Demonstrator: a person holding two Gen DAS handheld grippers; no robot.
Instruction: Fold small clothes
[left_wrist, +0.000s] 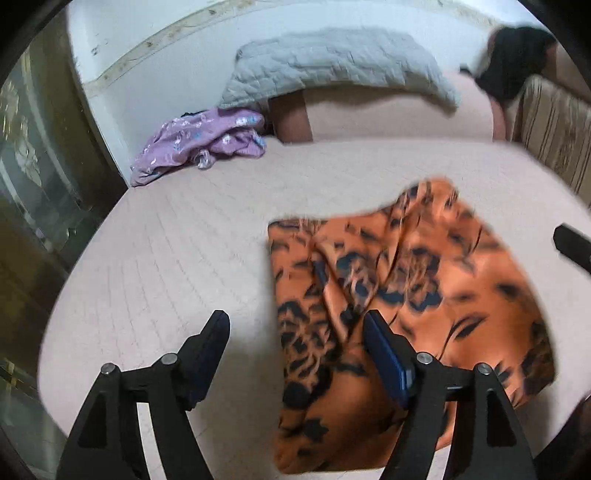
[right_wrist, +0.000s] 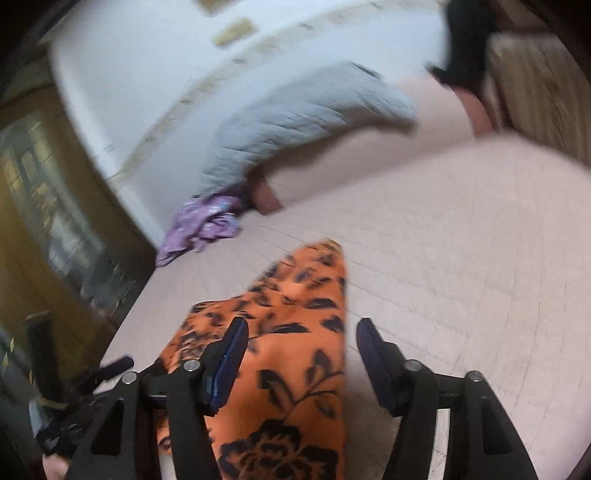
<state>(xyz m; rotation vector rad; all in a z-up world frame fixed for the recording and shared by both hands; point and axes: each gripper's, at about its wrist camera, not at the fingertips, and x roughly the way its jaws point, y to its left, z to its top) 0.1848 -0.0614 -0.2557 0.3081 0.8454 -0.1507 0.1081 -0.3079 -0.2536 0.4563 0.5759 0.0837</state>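
In the left wrist view, a purple cloth (left_wrist: 199, 146) lies bunched at the upper left on the pink bed (left_wrist: 184, 251). The left gripper (left_wrist: 295, 328) at the bottom is spread wide, pinching nothing. The orange flowered cloth (left_wrist: 424, 280) lies flat at the lower right. In the right wrist view, the right gripper (right_wrist: 301, 334) is spread apart over the cloth's edge, not squeezing it.
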